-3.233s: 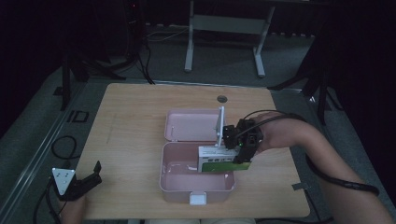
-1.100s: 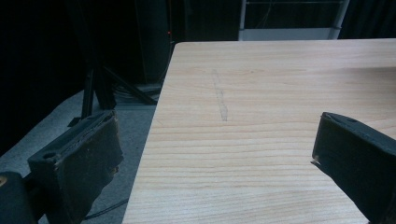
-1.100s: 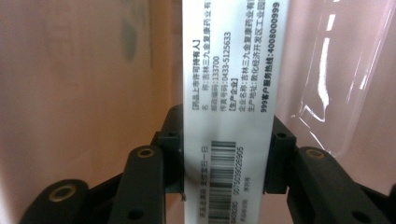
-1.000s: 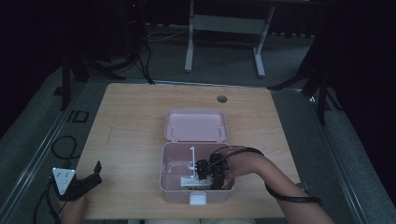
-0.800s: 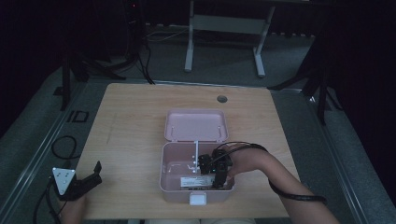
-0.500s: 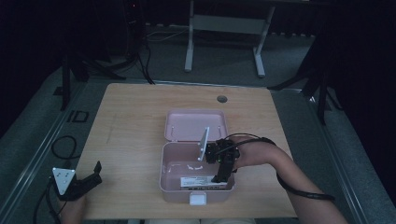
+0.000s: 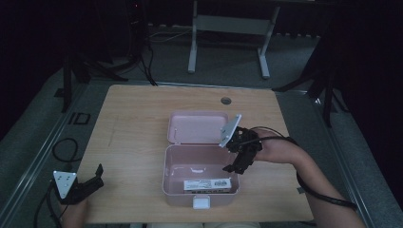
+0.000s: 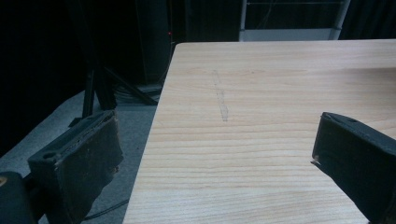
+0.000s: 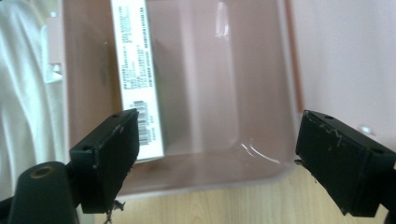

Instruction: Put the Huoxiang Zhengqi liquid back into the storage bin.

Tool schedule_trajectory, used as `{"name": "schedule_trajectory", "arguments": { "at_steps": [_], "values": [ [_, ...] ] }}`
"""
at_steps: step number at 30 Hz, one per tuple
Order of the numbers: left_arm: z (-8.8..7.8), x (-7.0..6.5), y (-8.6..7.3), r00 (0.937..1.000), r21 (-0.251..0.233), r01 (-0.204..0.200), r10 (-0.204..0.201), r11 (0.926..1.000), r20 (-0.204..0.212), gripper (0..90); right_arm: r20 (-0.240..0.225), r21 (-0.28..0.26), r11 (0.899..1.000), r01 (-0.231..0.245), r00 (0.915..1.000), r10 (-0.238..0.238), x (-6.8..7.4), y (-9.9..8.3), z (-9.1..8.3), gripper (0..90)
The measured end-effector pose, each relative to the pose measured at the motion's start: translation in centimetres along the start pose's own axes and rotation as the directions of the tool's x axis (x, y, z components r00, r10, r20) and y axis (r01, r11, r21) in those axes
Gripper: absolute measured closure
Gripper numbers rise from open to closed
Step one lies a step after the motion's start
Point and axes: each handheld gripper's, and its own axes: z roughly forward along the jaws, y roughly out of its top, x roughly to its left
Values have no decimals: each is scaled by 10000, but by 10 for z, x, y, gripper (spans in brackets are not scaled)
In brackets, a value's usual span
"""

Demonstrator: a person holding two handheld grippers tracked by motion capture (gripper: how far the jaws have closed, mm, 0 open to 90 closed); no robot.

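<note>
Right gripper [image 7: 236, 164] hovering wide open over an open pink plastic box [image 7: 199, 175]
Its jaws, having just been opening, are gripping nothing; the white rectangular labelled carton [image 7: 207, 183] is lying inside the box; left gripper [image 7: 90, 183] is resting open on the wooden table [image 7: 133, 142].

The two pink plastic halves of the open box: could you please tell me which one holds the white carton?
The nearer half, the deep pink plastic tray with the white latch; the white carton lies flat along its front wall. The hinged lid behind is empty.

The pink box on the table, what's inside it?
Inside the pink box one small white carton with a barcode label lies flat along the near wall. The rest of the floor looks bare. Whatever is under the carton is covered.
</note>
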Motion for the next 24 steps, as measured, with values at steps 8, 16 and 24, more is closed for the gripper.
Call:
{"name": "schedule_trajectory", "arguments": {
  "at_steps": [8, 16, 24],
  "values": [
    [0, 0, 0, 10000, -4, 21, -21, 10000, -21, 17, 881, -1049, 9927, -600, 9937, 694, -12, -30, -16, 133],
    [0, 0, 0, 10000, 4, 21, -21, 10000, -11, 16, 1182, -1337, 9843, -1157, 9842, 1317, -18, -62, -16, 134],
    [0, 0, 0, 10000, 10, 19, -19, 10000, -12, 17, 1144, -1908, 9636, -1870, 9708, 2111, -23, -99, -1, 134]
  ]
}}
